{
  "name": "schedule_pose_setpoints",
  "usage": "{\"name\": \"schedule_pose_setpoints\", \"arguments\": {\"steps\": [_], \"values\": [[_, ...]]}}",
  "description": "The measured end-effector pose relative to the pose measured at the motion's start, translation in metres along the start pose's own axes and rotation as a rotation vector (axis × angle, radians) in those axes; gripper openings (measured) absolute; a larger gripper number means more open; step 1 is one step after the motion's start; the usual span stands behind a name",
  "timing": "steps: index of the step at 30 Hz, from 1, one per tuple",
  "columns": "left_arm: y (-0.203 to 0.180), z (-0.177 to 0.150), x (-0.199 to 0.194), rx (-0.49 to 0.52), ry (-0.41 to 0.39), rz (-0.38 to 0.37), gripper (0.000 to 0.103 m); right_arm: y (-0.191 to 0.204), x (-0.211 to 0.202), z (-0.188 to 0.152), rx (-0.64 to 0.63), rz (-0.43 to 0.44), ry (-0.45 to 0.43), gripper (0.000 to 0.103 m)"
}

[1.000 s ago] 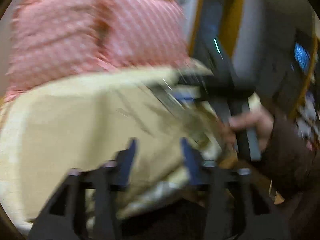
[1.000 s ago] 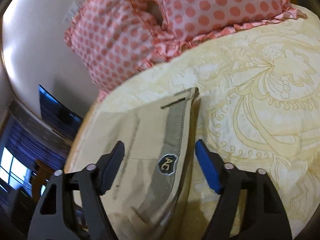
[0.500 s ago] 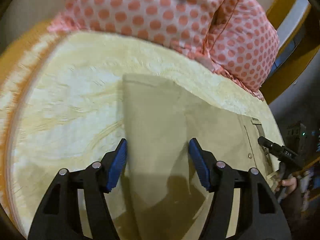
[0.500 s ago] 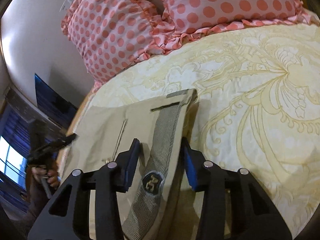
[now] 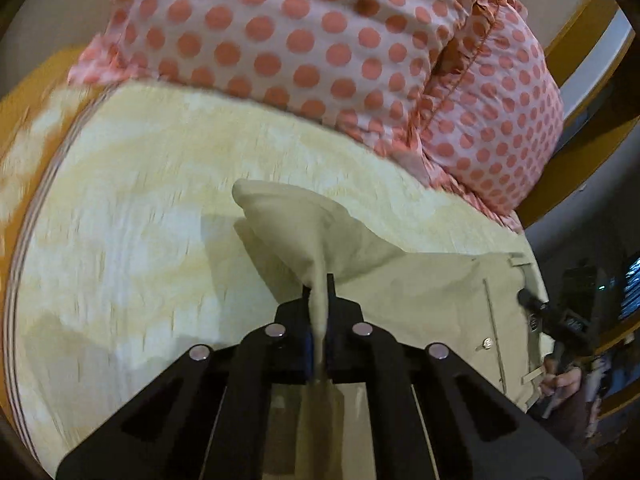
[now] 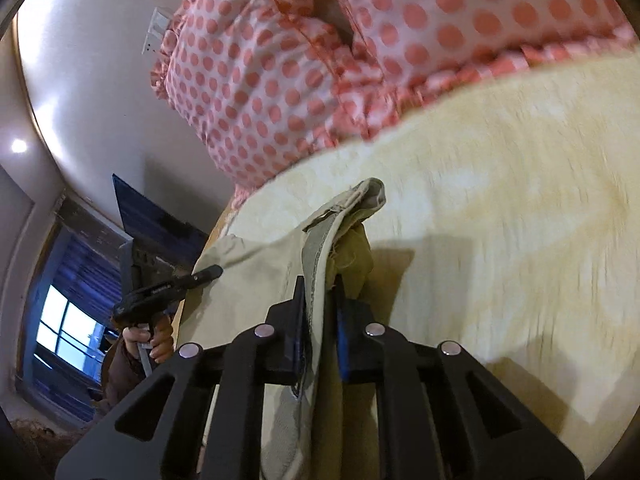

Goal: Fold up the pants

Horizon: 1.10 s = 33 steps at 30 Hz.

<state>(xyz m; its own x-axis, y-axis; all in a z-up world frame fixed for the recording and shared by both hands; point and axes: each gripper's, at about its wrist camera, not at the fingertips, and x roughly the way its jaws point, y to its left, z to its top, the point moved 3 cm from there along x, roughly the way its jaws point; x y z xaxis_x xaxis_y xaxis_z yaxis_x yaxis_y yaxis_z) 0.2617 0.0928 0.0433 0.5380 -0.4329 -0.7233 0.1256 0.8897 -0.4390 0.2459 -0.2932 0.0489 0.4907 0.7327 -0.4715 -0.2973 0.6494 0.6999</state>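
Observation:
Beige pants (image 5: 432, 292) lie on a yellow patterned bedspread (image 5: 132, 216). My left gripper (image 5: 319, 284) is shut on a pinched fold of the leg end, which is lifted into a peak above the bed. My right gripper (image 6: 320, 288) is shut on the waistband (image 6: 320, 240) of the pants (image 6: 256, 276), also raised off the bedspread (image 6: 500, 216). The right gripper shows in the left wrist view (image 5: 552, 316), and the left gripper in the right wrist view (image 6: 168, 288), each held by a hand.
Two pink polka-dot pillows (image 5: 320, 40) lie along the head of the bed, also in the right wrist view (image 6: 360, 40). A wall, a dark screen (image 6: 156, 220) and a window (image 6: 64, 324) are off the bed's left side.
Both grippers have closed on the pants, the left on the leg end and the right on the waistband. The gripped cloth has risen off the bedspread.

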Motion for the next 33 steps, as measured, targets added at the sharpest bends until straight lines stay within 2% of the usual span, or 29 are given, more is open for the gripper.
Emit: {"name": "schedule_pose_setpoints", "arguments": {"steps": [4, 7, 8, 9, 10, 12, 13, 14, 15, 17, 18, 20, 21, 22, 23, 24, 25, 26, 27, 28, 29, 30, 31, 33], "values": [[-0.013, 0.054, 0.027, 0.051, -0.08, 0.066, 0.004, -0.013, 0.019, 0.048, -0.015, -0.089, -0.084, 0.013], [-0.016, 0.085, 0.065, 0.066, -0.079, 0.169, 0.007, -0.032, 0.043, 0.062, -0.024, -0.222, -0.073, 0.014], [-0.015, 0.087, 0.073, 0.061, -0.062, 0.195, 0.011, -0.038, 0.052, 0.06, -0.036, -0.295, -0.029, 0.018], [-0.016, 0.087, 0.077, 0.057, -0.045, 0.218, 0.012, -0.039, 0.054, 0.058, -0.042, -0.33, -0.008, 0.022], [-0.018, 0.085, 0.072, 0.073, -0.063, 0.219, 0.014, -0.038, 0.051, 0.056, -0.054, -0.353, 0.0, 0.028], [-0.024, 0.077, 0.051, 0.135, -0.134, 0.268, 0.024, -0.025, 0.032, 0.052, -0.099, -0.394, -0.043, 0.037], [-0.028, 0.071, 0.036, 0.172, -0.178, 0.293, 0.038, -0.016, 0.022, 0.049, -0.114, -0.357, -0.073, 0.045], [-0.034, 0.061, 0.016, 0.195, -0.218, 0.265, 0.047, -0.007, 0.013, 0.044, -0.113, -0.294, -0.089, 0.064], [-0.038, 0.054, 0.005, 0.194, -0.224, 0.217, 0.05, 0.001, 0.01, 0.038, -0.11, -0.243, -0.089, 0.071], [-0.049, 0.034, -0.012, 0.166, -0.185, 0.031, 0.056, 0.013, 0.015, 0.022, -0.101, -0.151, -0.039, 0.073], [-0.053, 0.027, -0.012, 0.156, -0.156, -0.022, 0.058, 0.015, 0.02, 0.015, -0.082, -0.12, -0.006, 0.073], [-0.058, 0.012, 0.0, 0.126, -0.075, -0.086, 0.061, 0.005, 0.033, 0.002, 0.016, -0.086, 0.053, 0.073], [-0.055, 0.005, 0.016, 0.094, -0.009, -0.089, 0.061, -0.006, 0.039, -0.003, 0.077, -0.105, 0.072, 0.073], [-0.048, 0.001, 0.03, 0.06, 0.037, -0.062, 0.06, -0.015, 0.041, -0.007, 0.131, -0.099, 0.066, 0.071], [-0.039, -0.002, 0.044, 0.034, 0.067, -0.023, 0.05, -0.022, 0.037, -0.008, 0.186, -0.068, 0.03, 0.067], [-0.036, -0.003, 0.049, 0.034, 0.063, -0.008, 0.044, -0.026, 0.035, -0.009, 0.226, -0.077, 0.028, 0.063], [-0.037, -0.002, 0.046, 0.056, 0.031, 0.032, 0.042, -0.024, 0.032, -0.011, 0.248, -0.119, 0.026, 0.061], [-0.038, -0.003, 0.044, 0.06, 0.033, 0.06, 0.044, -0.018, 0.027, -0.012, 0.229, -0.173, 0.019, 0.064], [-0.039, -0.006, 0.035, 0.046, 0.023, 0.09, 0.049, -0.005, 0.02, -0.016, 0.175, -0.265, 0.005, 0.069], [-0.042, -0.01, 0.025, 0.047, 0.0, 0.106, 0.061, 0.005, 0.013, -0.021, 0.124, -0.323, -0.01, 0.086], [-0.049, -0.019, 0.006, 0.075, -0.055, 0.138, 0.073, 0.026, 0.004, -0.032, 0.031, -0.385, -0.043, 0.094], [-0.051, -0.027, -0.007, 0.101, -0.093, 0.17, 0.08, 0.044, -0.001, -0.045, -0.048, -0.408, -0.068, 0.099], [-0.057, -0.04, -0.023, 0.136, -0.137, 0.222, 0.091, 0.056, -0.004, -0.055, -0.105, -0.421, -0.079, 0.1], [-0.066, -0.068, -0.047, 0.186, -0.192, 0.283, 0.097, 0.084, -0.004, -0.089, -0.24, -0.488, -0.102, 0.102]]}}
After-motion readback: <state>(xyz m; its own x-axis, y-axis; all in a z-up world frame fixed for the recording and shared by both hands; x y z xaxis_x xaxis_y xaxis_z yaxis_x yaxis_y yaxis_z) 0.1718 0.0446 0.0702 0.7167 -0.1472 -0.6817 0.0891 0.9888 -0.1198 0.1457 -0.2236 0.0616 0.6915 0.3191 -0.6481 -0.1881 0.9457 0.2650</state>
